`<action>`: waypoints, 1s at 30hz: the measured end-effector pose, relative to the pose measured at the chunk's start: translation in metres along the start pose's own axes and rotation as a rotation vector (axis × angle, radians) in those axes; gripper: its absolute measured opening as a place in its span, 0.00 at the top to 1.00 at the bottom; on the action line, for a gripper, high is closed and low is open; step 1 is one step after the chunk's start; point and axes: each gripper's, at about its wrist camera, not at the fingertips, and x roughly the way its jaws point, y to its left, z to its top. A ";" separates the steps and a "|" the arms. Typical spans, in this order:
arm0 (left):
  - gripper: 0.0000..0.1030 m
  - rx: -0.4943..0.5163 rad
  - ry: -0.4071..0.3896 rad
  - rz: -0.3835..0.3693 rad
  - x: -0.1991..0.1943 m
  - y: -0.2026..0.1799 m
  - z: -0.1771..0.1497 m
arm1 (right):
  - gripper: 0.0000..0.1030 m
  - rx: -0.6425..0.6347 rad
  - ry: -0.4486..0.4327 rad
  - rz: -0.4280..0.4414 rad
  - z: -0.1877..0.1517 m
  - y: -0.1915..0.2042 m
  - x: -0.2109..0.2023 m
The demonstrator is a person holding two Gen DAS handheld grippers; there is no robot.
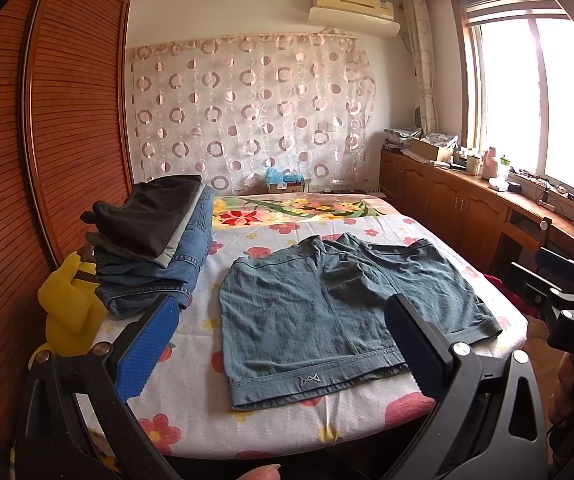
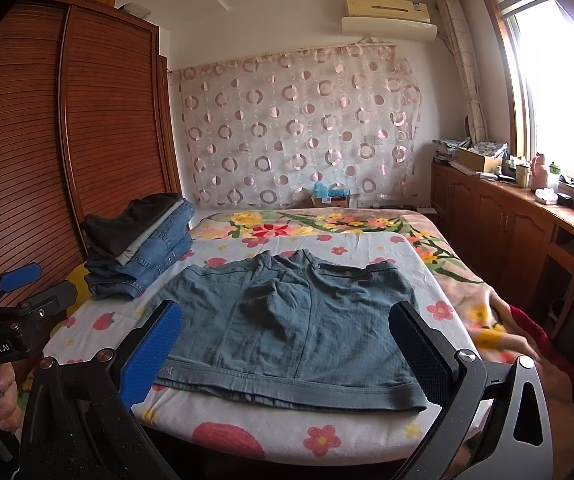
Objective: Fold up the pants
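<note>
Parted hand-held gripper [image 2: 285, 328] above shorts [image 2: 291, 332]

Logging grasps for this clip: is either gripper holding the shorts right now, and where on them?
Nothing is held. The left gripper and right gripper are both open, short of the blue-grey shorts lying on the bed.

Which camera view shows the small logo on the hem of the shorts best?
The left wrist view: the logo on the shorts is fully visible. In the right wrist view the blue finger half hides it.
</note>
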 end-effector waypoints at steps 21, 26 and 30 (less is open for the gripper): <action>0.00 -0.005 -0.014 -0.005 -0.006 -0.006 0.009 | 0.00 0.002 0.004 -0.001 -0.002 0.000 -0.001; 0.00 -0.005 -0.016 -0.005 -0.006 -0.006 0.008 | 0.00 0.006 0.008 0.002 -0.002 0.000 0.000; 0.00 -0.006 -0.015 -0.006 -0.006 -0.006 0.010 | 0.00 0.008 0.011 0.002 -0.001 0.001 0.000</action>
